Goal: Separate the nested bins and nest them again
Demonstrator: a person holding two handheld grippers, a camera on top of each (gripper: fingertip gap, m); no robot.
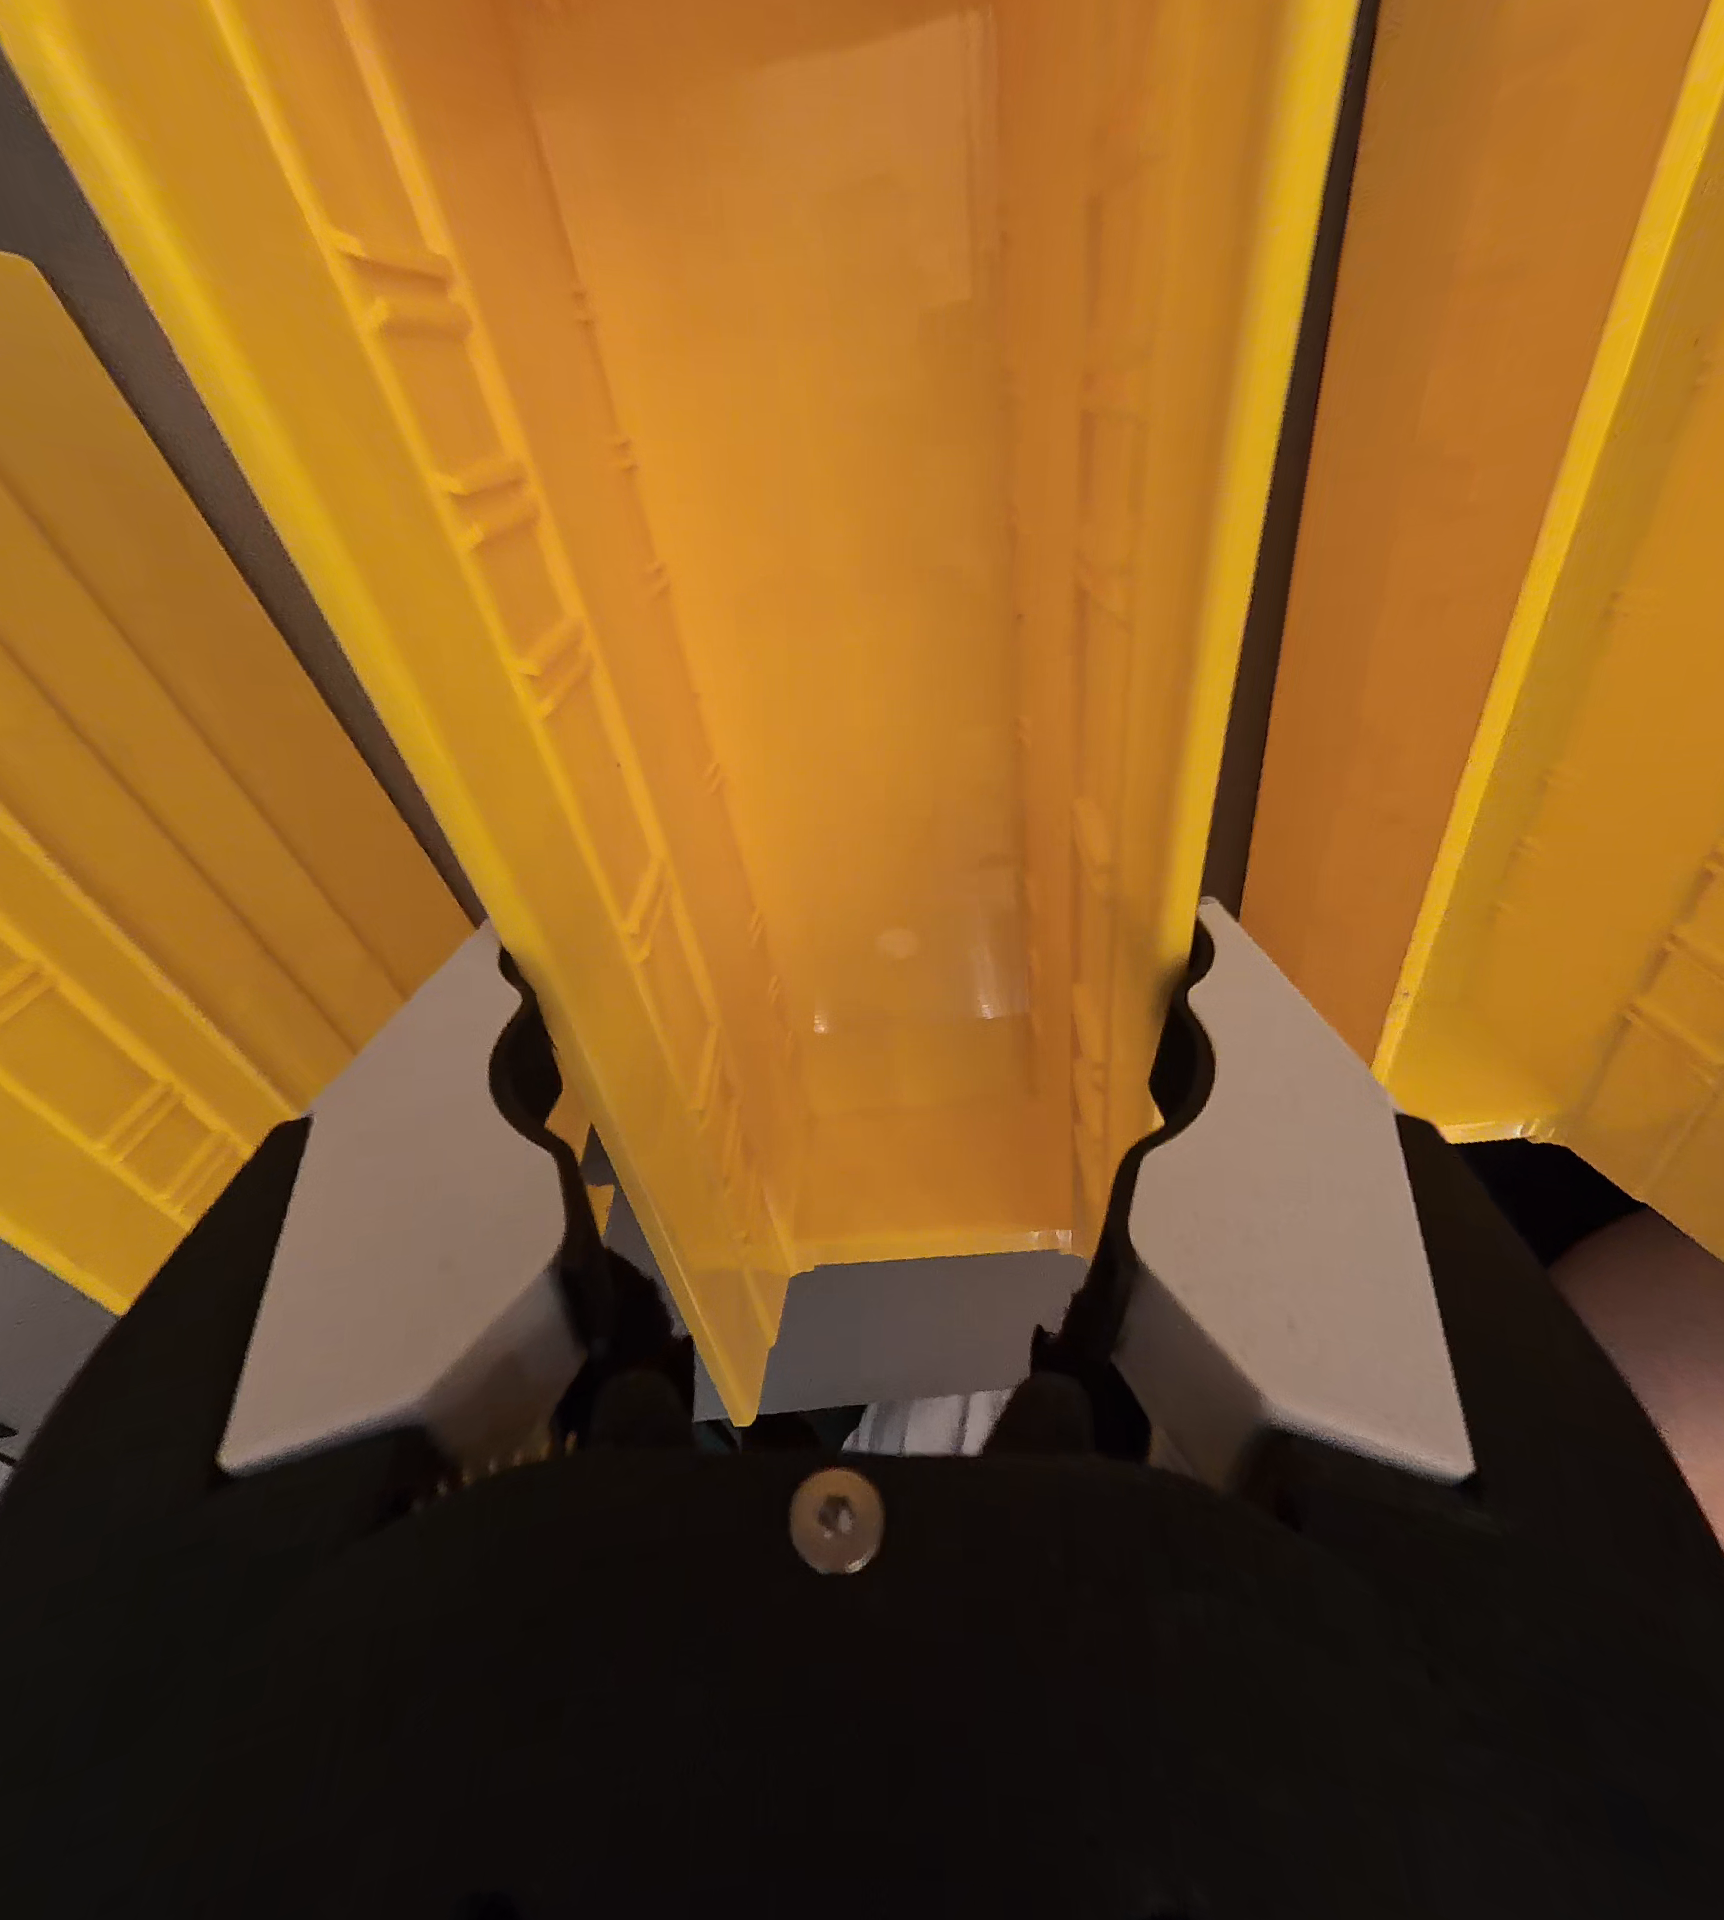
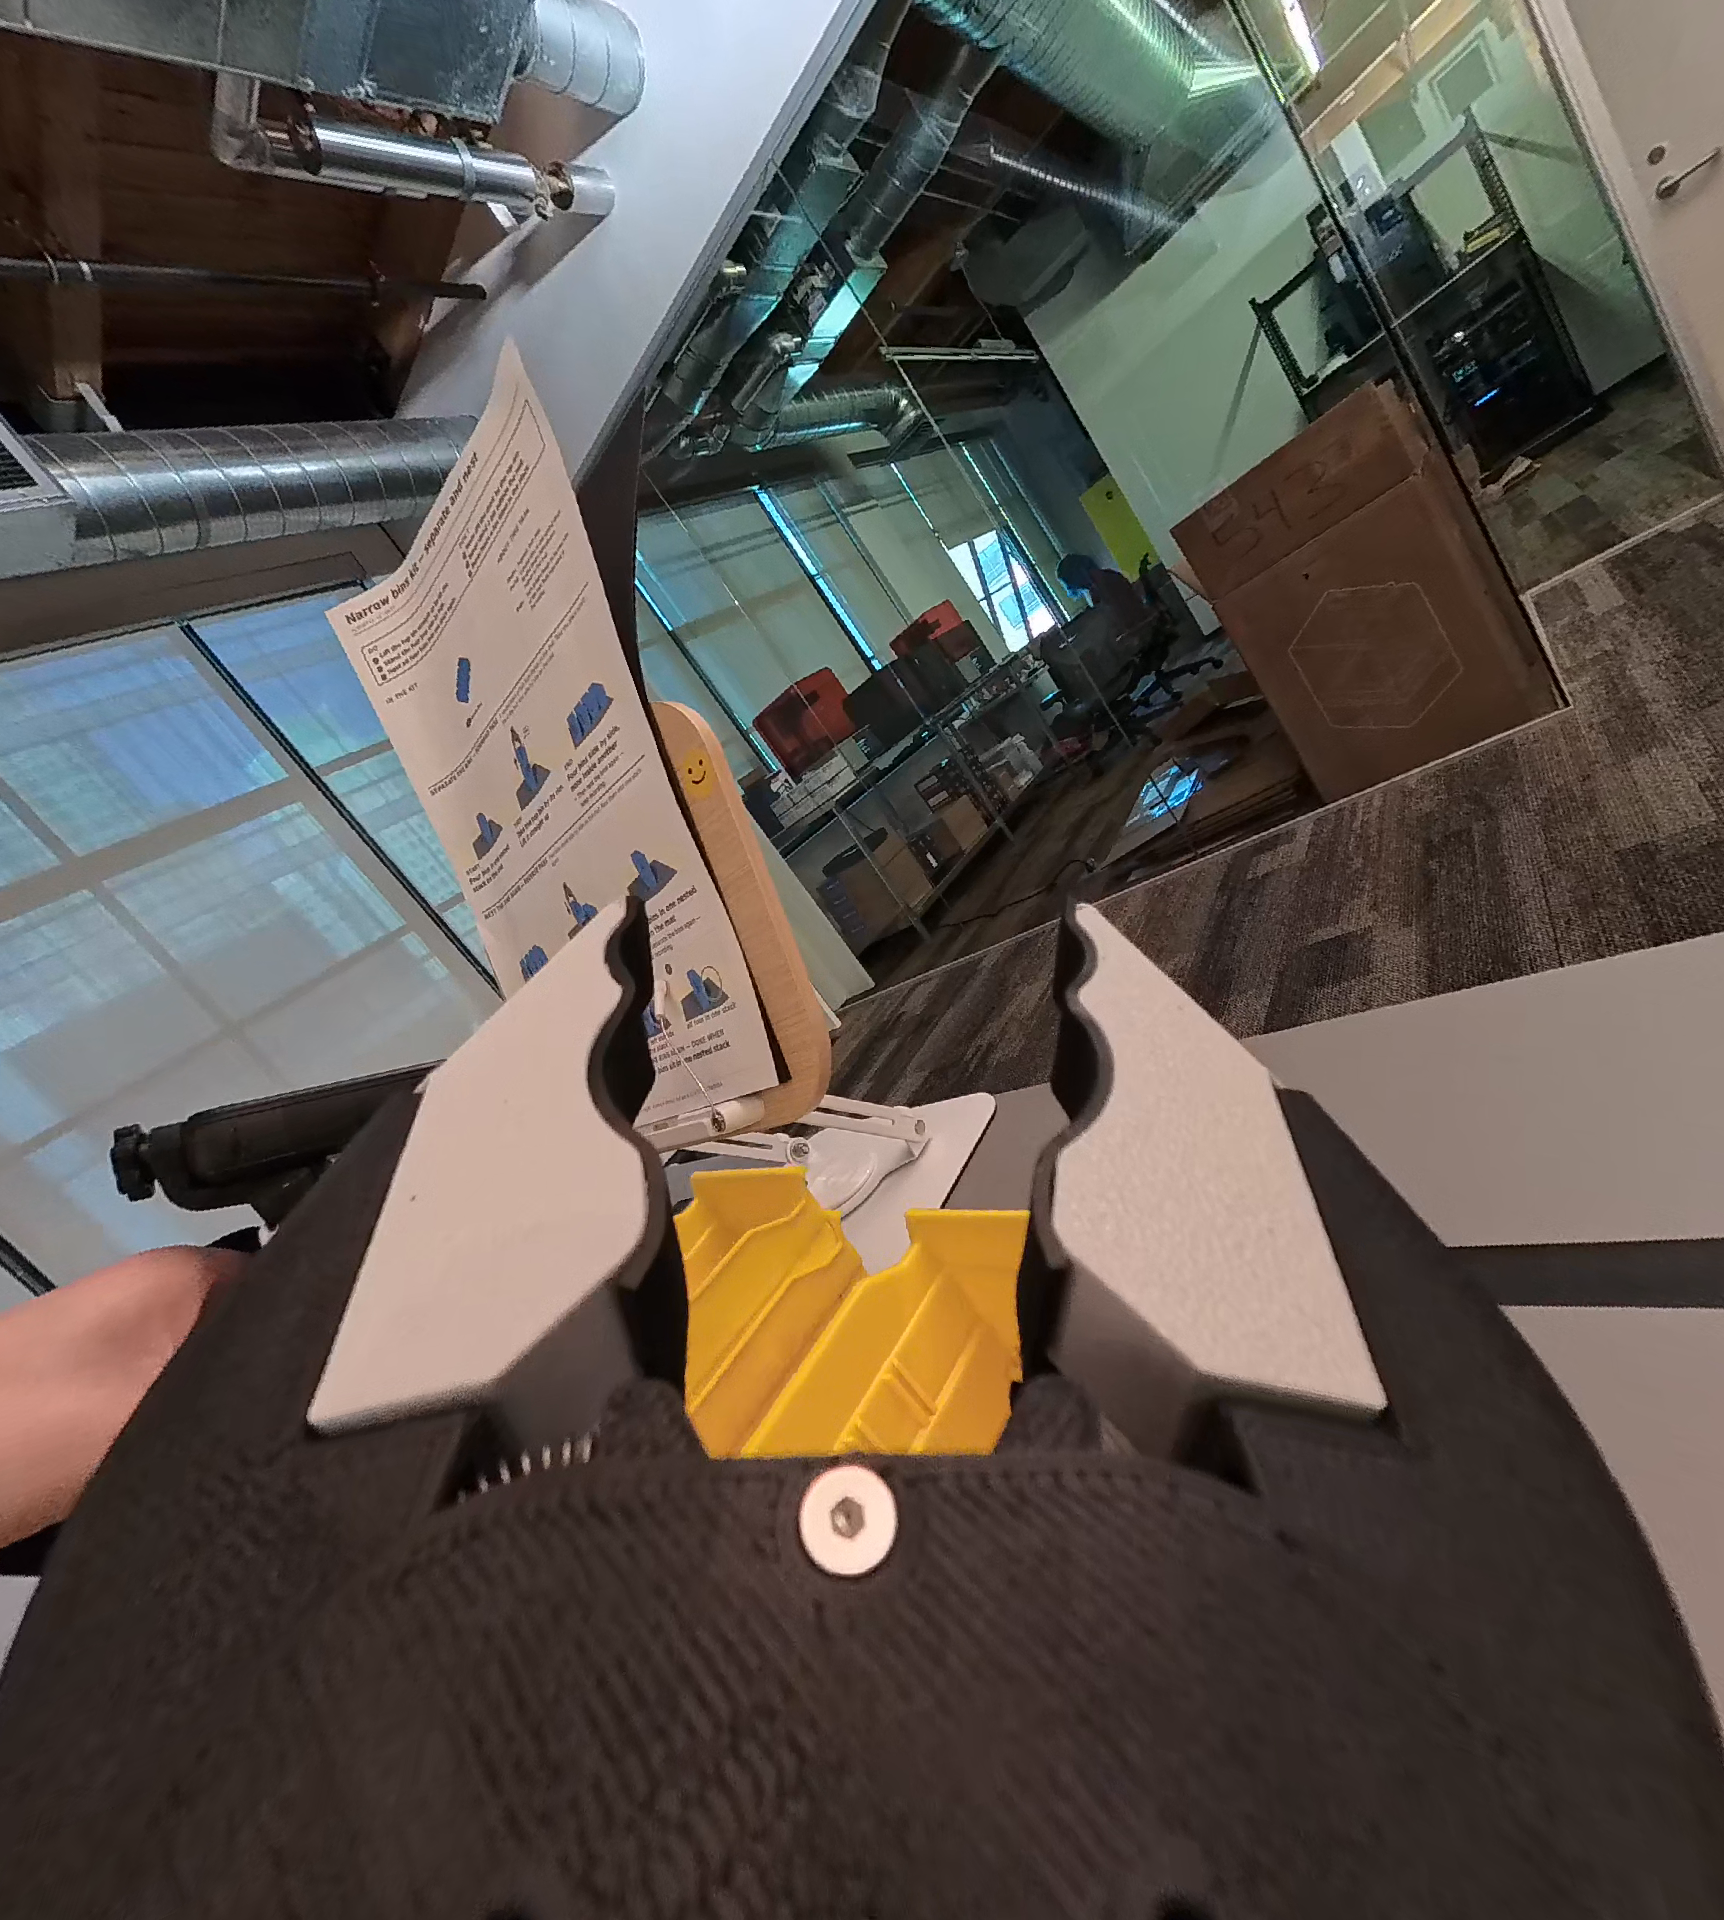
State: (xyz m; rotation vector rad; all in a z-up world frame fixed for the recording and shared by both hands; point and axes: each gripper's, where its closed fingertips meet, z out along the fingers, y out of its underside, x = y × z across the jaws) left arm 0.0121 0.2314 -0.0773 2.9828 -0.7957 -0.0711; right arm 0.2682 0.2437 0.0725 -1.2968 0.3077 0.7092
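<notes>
In the left wrist view a long narrow yellow bin [image 1: 837,623] runs straight ahead, open side facing me. My left gripper [image 1: 853,966] is shut on it, one finger [image 1: 422,1091] against its left rim and the other against its right rim. A second yellow bin [image 1: 58,779] lies to its left and a third [image 1: 1585,623] to its right. My right gripper [image 2: 853,987] is open and empty, tilted up towards the room. Yellow bins [image 2: 837,1340] show low between the bases of its fingers, well behind the fingertips.
A printed instruction sheet [image 2: 525,727] leans on a wooden stand [image 2: 754,914] on a white base at the back of the grey table [image 2: 1564,1091]. A person's arm [image 2: 27,1382] is at the left. Glass walls, carpet and a cardboard box [image 2: 1357,592] lie beyond.
</notes>
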